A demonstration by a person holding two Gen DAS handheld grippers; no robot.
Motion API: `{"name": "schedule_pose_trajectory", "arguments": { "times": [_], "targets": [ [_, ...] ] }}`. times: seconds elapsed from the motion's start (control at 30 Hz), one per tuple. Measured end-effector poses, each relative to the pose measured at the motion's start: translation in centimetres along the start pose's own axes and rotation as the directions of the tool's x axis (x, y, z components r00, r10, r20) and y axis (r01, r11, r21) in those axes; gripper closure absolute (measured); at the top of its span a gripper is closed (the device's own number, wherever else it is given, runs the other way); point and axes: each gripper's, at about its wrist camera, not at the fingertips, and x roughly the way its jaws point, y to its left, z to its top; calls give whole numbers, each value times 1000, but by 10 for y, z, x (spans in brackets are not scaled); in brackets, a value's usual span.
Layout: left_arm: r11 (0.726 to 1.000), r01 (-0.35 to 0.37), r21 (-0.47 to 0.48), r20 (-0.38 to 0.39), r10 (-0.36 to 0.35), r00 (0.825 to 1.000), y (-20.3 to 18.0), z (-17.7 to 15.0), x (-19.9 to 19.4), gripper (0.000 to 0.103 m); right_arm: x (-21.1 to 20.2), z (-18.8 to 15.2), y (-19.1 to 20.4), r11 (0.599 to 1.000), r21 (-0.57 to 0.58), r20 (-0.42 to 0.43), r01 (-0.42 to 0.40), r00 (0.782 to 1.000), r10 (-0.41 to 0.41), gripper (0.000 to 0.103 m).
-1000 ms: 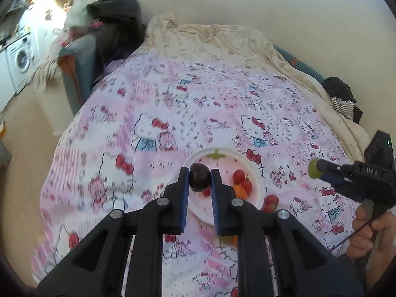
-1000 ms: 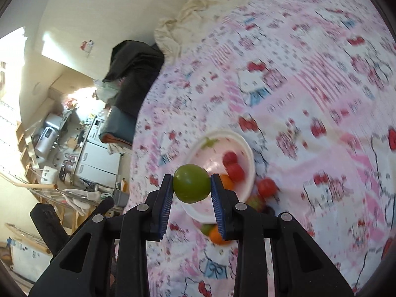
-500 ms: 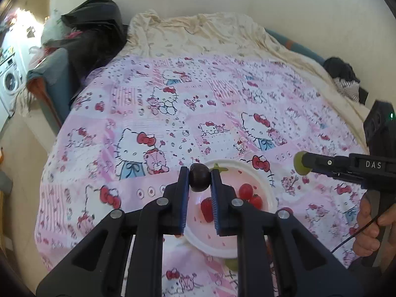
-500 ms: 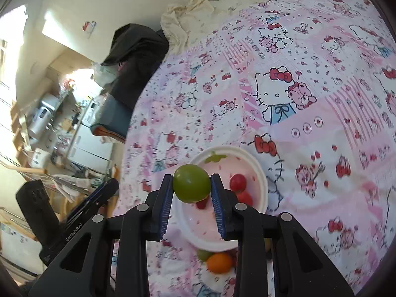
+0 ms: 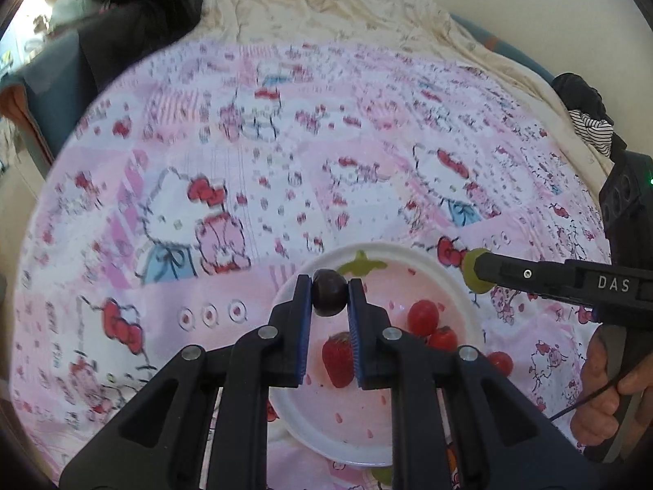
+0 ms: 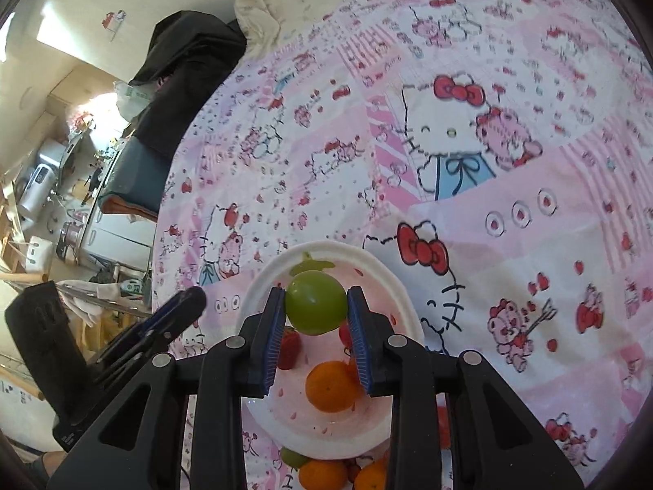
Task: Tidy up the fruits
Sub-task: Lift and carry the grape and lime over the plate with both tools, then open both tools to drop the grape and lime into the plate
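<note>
My left gripper (image 5: 329, 298) clamps a dark grape (image 5: 329, 297), right gripper (image 6: 316, 310) a green one (image 6: 315, 301); I'd lower both over the plate (image 5: 469, 318) before releasing.

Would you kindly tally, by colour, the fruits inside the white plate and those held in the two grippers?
Red: 3, a strawberry and two round red fruits
Orange: 1, an orange fruit
Green: 1, the green fruit in the right gripper
Dark purple: 1, the dark purple fruit in the left gripper
Total: 6
</note>
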Motion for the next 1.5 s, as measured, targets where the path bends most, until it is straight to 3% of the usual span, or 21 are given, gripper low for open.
{"name": "schedule_pose_trajectory", "arguments": {
  "times": [0.43, 0.93, 1.0, 1.1, 1.23, 1.5],
  "targets": [
    [1000, -27, 10, -95, 28, 995, -2, -11, 30, 88, 37, -13, 0, 1000, -23, -85, 16, 996, -18, 71],
    [999, -29, 36, -106, 32, 994, -7, -16, 34, 87, 39, -16, -6, 1000, -11, -109, 14, 994, -15, 68],
    [999, -20, 34, -117, 24, 993, -7, -16, 35, 71, 38, -15, -4, 1000, -18, -107, 10, 994, -12, 66],
    [998, -35, 45, -92, 39, 995, -9, -16, 30, 54, 33, -13, -1, 1000, -21, -87, 4, 996, -6, 36],
    [996, -65, 66, -54, 69, 996, -10, -14, 22, 37, 22, -8, -1, 1000, -24, -45, 11, 999, -12, 32],
    [996, -63, 60, 24, 61, 998, -10, -8, -2, 36, -7, 0, 11, 997, -74, 23, 30, 999, -28, 32]
  ]
}}
